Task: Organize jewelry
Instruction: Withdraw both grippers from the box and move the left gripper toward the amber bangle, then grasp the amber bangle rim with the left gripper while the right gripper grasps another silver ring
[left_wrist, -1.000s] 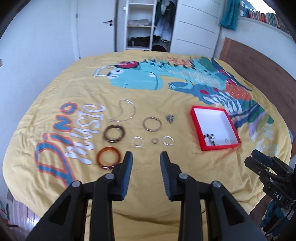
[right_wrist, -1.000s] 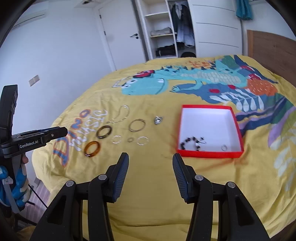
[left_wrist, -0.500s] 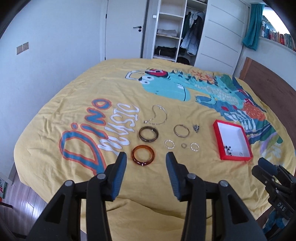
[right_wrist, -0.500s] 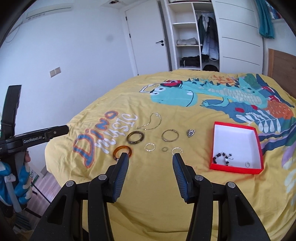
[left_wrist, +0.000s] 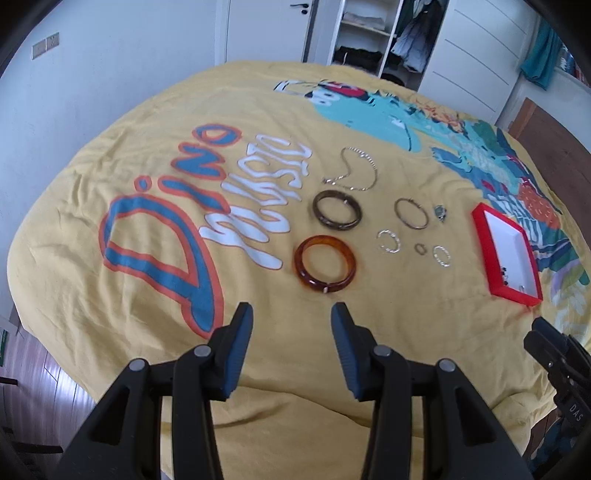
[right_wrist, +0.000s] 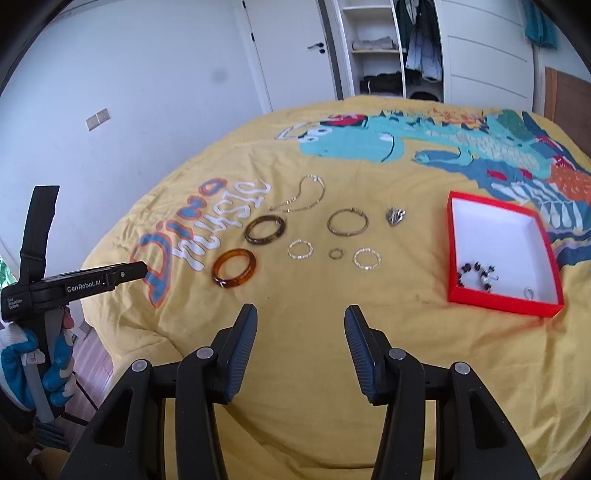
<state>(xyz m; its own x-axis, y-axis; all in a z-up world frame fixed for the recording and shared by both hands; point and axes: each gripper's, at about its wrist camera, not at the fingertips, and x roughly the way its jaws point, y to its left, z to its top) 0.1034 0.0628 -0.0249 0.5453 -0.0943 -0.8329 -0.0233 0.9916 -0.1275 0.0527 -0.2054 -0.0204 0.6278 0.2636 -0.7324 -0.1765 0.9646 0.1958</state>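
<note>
Both my grippers dropped closer to the bed (left_wrist: 110, 229); left gripper (left_wrist: 291, 314) jaws just widened, empty. Right gripper (right_wrist: 301, 314) gapes, empty. Only right view shows my gloved hand (right_wrist: 22, 365). Red box (right_wrist: 452, 254) holds bead bracelet (right_wrist: 478, 278), ring (right_wrist: 529, 293). Amber bangle (left_wrist: 325, 263) just beyond left fingertips.

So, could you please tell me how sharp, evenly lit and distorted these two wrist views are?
Left wrist view: strong fisheye bulge rounds the yellow bedspread; soft daylight, no glare; amber bangle sharp. Right wrist view: same bulge, dark corners; red box and its beaded bracelet slightly soft.
</note>
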